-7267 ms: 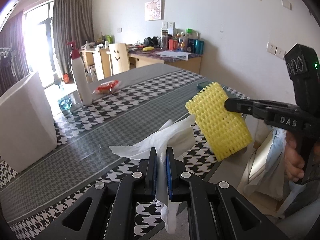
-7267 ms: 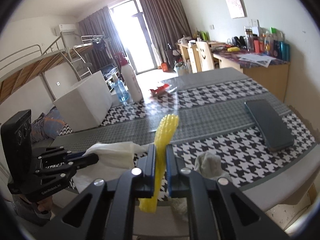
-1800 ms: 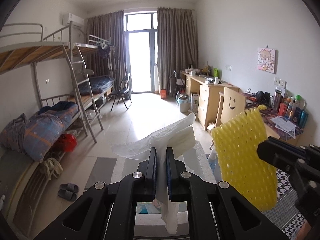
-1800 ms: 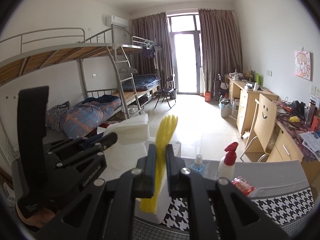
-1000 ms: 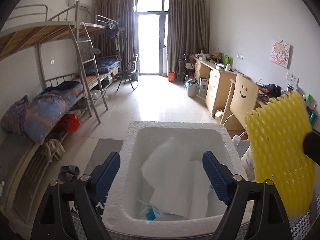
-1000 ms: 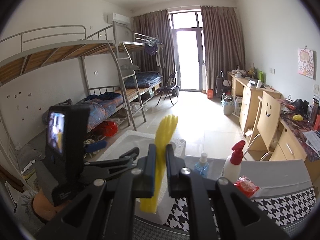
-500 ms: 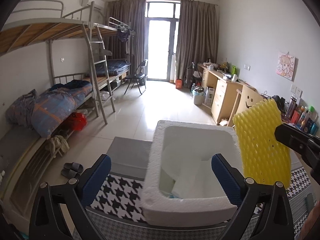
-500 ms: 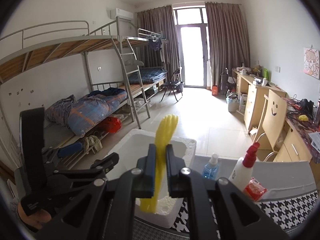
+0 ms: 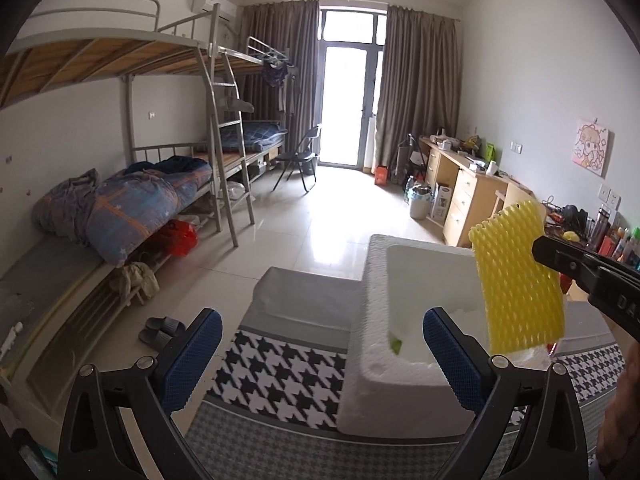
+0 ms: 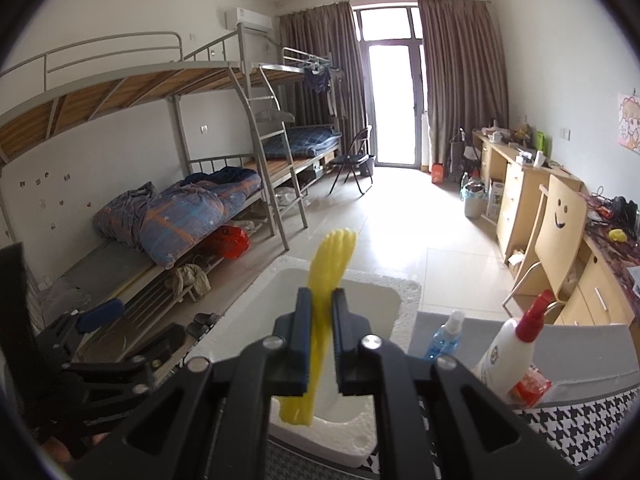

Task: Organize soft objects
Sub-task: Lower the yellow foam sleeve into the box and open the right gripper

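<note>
While my right gripper (image 10: 320, 344) clamps the yellow foam net (image 9: 518, 280) above the white foam box (image 9: 374, 384) at the table's (image 9: 288, 364) end, my left gripper (image 9: 320, 356) gapes empty beside it; this net remains undelivered.

Daylight came from the balcony door (image 9: 347, 100), blown out, with glare on the floor tiles (image 9: 320, 236). Fisheye bent edges; corners vignetted black. Mostly sharp.

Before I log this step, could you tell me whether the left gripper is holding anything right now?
No, the left gripper is open and empty, its blue pads spread wide apart beside the white foam box.
</note>
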`<state>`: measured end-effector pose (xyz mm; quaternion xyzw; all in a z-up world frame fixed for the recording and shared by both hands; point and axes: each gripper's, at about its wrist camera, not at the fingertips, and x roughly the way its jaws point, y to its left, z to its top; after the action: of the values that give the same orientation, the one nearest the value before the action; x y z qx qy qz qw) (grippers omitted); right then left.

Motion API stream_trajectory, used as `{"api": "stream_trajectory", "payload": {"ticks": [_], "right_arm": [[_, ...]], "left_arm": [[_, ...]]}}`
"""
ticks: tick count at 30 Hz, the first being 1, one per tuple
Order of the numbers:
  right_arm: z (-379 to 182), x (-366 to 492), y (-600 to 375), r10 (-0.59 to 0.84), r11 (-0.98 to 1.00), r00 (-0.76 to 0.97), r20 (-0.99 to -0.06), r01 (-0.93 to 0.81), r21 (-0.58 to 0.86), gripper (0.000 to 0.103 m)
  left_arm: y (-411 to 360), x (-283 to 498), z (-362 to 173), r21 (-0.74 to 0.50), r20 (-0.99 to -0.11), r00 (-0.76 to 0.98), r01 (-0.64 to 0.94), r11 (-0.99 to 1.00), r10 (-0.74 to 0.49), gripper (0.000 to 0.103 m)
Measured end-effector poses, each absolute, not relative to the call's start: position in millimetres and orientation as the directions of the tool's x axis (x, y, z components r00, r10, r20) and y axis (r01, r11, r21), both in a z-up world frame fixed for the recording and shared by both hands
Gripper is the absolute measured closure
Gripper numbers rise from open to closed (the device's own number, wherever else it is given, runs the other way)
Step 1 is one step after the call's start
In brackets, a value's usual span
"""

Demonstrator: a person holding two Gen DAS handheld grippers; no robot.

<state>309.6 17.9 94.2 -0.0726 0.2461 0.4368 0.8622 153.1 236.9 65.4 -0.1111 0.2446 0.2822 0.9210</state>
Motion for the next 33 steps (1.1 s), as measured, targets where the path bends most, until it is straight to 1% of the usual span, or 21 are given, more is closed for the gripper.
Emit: {"api": "stream_trajectory", "payload": {"ticks": [4,15,19,21,22,23,24,25,26,28,33], "right_arm": [[89,313,25,0.706,0.613,0.504,-0.497,-0.787,0.071,0.091],[77,321,45,0.69,0.62,0.504,-0.519,-0.782,0.065,0.091],[69,324,52,0.672,0.621,0.494,-0.551,-0.782,0.056,0.091],[64,325,56,0.654,0.624,0.491,-0.576,-0.78,0.044,0.088],[63,325,56,0.649,0.625,0.49,-0.582,-0.78,0.041,0.079],[62,325,56,0.643,0.627,0.49,-0.589,-0.778,0.037,0.06],[61,324,56,0.64,0.627,0.488,-0.594,-0.778,0.036,0.048],[61,323,56,0.639,0.627,0.491,-0.593,-0.778,0.031,0.028],[61,321,55,0.641,0.627,0.497,-0.585,-0.779,0.026,0.023],[64,314,53,0.656,0.617,0.509,-0.557,-0.787,0.007,0.023],[68,307,53,0.673,0.588,0.492,-0.552,-0.809,-0.004,0.023]], "left_arm": [[243,142,58,-0.086,-0.524,0.715,-0.585,0.806,0.463,0.002],[243,127,50,-0.062,-0.53,0.698,-0.597,0.8,0.481,0.002],[244,121,50,-0.06,-0.523,0.694,-0.609,0.791,0.495,0.002],[244,121,50,-0.058,-0.524,0.692,-0.611,0.79,0.497,0.002],[244,120,50,-0.055,-0.524,0.69,-0.613,0.788,0.499,0.002],[246,120,50,-0.055,-0.525,0.69,-0.612,0.789,0.499,0.002],[247,120,50,-0.058,-0.524,0.691,-0.612,0.789,0.497,0.002],[247,120,50,-0.06,-0.524,0.692,-0.612,0.789,0.497,0.002],[246,120,49,-0.063,-0.525,0.693,-0.612,0.789,0.495,0.002],[247,119,48,-0.065,-0.527,0.693,-0.61,0.789,0.493,0.002],[244,119,49,-0.065,-0.528,0.697,-0.603,0.795,0.485,0.002]]}}
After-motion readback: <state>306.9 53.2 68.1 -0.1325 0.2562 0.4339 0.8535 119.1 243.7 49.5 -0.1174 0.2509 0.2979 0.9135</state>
